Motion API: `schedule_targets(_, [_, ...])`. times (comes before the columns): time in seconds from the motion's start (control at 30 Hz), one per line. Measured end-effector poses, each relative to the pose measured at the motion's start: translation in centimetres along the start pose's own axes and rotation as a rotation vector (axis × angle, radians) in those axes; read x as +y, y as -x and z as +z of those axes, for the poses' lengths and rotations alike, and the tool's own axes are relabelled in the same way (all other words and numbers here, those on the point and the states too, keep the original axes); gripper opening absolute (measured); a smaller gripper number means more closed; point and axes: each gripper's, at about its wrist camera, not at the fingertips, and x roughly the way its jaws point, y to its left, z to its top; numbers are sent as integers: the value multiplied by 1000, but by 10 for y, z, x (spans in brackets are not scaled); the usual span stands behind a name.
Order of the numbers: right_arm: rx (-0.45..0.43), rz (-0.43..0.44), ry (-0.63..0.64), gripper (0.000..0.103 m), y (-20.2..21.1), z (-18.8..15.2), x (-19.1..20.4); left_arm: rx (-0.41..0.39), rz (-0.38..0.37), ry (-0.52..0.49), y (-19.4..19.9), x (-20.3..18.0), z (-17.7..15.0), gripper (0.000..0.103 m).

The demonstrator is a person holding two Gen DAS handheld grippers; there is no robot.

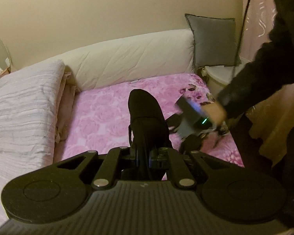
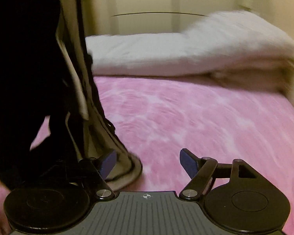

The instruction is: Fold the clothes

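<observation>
Garment position first: we see the dark garment (image 1: 147,115) pinched in our left gripper (image 1: 144,156), whose jaws are drawn nearly together on a bunched fold, with the cloth rising ahead of the fingers over the pink floral bedspread (image 1: 100,117). Our right gripper (image 2: 147,164) stands with its jaws wide and nothing between them; its blue pads (image 2: 107,162) sit apart over bare pink cover. In the right wrist view the garment (image 2: 39,78) hangs as a tall dark drape with a lighter inner lining, its long axis near vertical, and its lower hem trails onto the bed just beside the left-hand pad. So the cloth lies to the left of the right gripper's fingers, not between them. In the left wrist view the right hand (image 1: 213,113) and its black sleeve (image 1: 264,74) are blurred, low over the bed's far side. We judge the right gripper is the one free to take a second hold, and it must shift toward the hanging hem. A folded white quilt (image 1: 23,107) lies beside the working area.
</observation>
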Motion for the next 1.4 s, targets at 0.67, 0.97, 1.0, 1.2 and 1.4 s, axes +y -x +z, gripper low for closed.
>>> schedule_targets(0.67, [165, -8, -265, 0, 61, -64, -2, 56, 94, -43, -63, 50, 12, 7])
schedule_targets(0.97, [206, -262, -690, 0, 229, -123, -76, -1, -83, -5, -263, 54, 67, 24])
schedule_targets(1.0, [213, -277, -718, 0, 229, -133, -88, 23, -73, 47, -285, 57, 64, 28])
schedule_targets(1.2, [308, -472, -603, 44, 152, -128, -138, 110, 1, 265, -294, 69, 3, 46])
schedule_targets(1.4, [275, -370, -442, 58, 117, -104, -85, 252, 124, 458, -198, 47, -120, 64])
